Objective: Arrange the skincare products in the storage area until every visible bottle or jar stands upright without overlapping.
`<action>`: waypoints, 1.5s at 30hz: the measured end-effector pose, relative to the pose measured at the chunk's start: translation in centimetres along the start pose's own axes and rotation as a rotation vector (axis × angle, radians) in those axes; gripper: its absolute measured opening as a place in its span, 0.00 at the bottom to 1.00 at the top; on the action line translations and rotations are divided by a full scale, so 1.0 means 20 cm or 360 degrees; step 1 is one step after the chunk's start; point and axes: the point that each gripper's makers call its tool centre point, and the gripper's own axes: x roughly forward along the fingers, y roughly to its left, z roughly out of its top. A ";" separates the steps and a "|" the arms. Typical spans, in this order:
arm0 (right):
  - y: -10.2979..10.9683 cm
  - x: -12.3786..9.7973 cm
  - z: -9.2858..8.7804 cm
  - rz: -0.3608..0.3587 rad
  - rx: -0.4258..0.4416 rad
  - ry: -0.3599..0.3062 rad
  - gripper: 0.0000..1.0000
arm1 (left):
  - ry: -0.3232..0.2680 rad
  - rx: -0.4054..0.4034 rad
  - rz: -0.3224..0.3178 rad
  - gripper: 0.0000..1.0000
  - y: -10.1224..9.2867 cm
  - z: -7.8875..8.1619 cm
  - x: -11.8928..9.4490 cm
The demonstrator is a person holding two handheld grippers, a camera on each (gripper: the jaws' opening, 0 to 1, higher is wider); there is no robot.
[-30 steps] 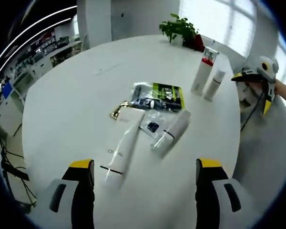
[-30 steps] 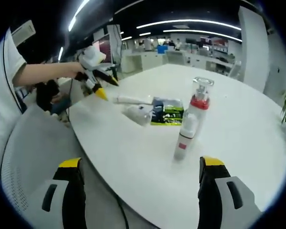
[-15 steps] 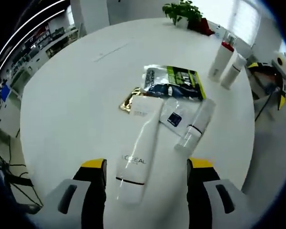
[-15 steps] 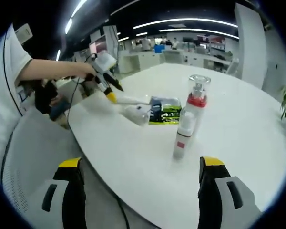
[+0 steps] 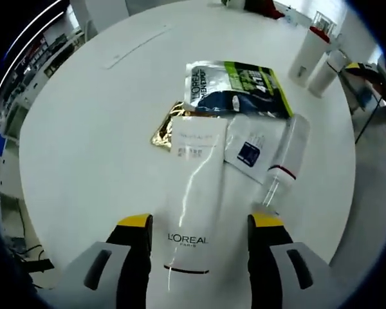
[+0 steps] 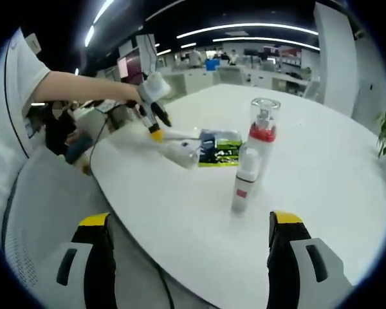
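My left hand-held gripper has dropped closer, its open jaws now straddling the white L'Oréal squeeze tube lying flat on the round white desk beside a slim white bottle. The tube looks soft, light and slippery; I'd pinch near its stiffer cap end. My right hand-held gripper hangs wide, holding nothing.

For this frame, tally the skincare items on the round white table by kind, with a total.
Upright bottles: 2, a pump bottle with red collar and a smaller white bottle.
Tubes lying flat: 2, the L'Oreal tube and a slimmer white tube.
Flat packets: 3, green and dark, white sachet, gold.
Total: 7.
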 end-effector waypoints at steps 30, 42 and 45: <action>0.01 0.01 -0.02 0.0005 -0.0005 0.0033 0.99 | 0.0063 0.0020 0.0065 0.34 0.06 0.05 0.01; 0.01 0.01 0.00 0.0008 -0.0005 0.0017 0.99 | -0.0073 -0.0040 0.0133 0.34 0.07 0.08 -0.06; 0.01 0.01 0.00 0.0010 -0.0008 0.0013 0.99 | -0.0117 -0.0083 0.0146 0.34 0.07 0.09 -0.09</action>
